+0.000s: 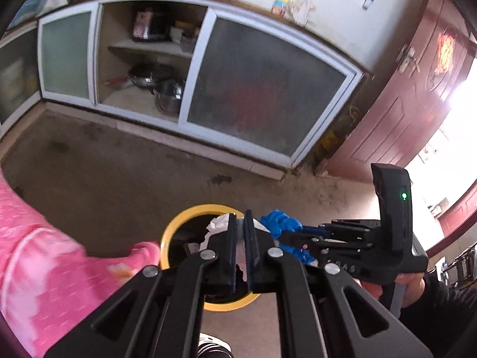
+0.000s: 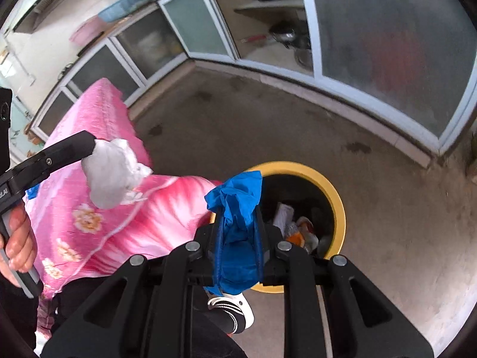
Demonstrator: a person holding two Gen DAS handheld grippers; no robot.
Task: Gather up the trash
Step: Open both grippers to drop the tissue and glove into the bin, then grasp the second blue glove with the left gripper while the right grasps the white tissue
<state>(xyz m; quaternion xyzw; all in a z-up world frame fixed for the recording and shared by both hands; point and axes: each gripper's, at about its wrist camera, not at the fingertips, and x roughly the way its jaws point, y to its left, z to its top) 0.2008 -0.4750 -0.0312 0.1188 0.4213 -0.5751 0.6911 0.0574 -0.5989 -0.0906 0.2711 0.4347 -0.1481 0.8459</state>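
My left gripper [image 1: 241, 223] is shut on a crumpled white tissue [image 1: 219, 223], held above a round bin with a yellow rim [image 1: 167, 235]. In the right wrist view the same tissue [image 2: 110, 173] hangs from the left gripper [image 2: 92, 146] over pink bedding. My right gripper [image 2: 238, 208] is shut on a crumpled blue plastic glove [image 2: 238, 208], just left of and above the bin [image 2: 337, 197], which holds several pieces of trash [image 2: 295, 229]. The right gripper [image 1: 283, 232] with the blue glove [image 1: 280, 222] also shows in the left wrist view.
Pink floral bedding [image 2: 119, 223] lies left of the bin. Cabinets with frosted sliding doors [image 1: 262, 89] line the far side; an open bay holds pots [image 1: 167, 95]. A red door [image 1: 411, 89] stands at right. A sandalled foot [image 2: 229, 307] is below the bin on concrete floor [image 2: 387, 238].
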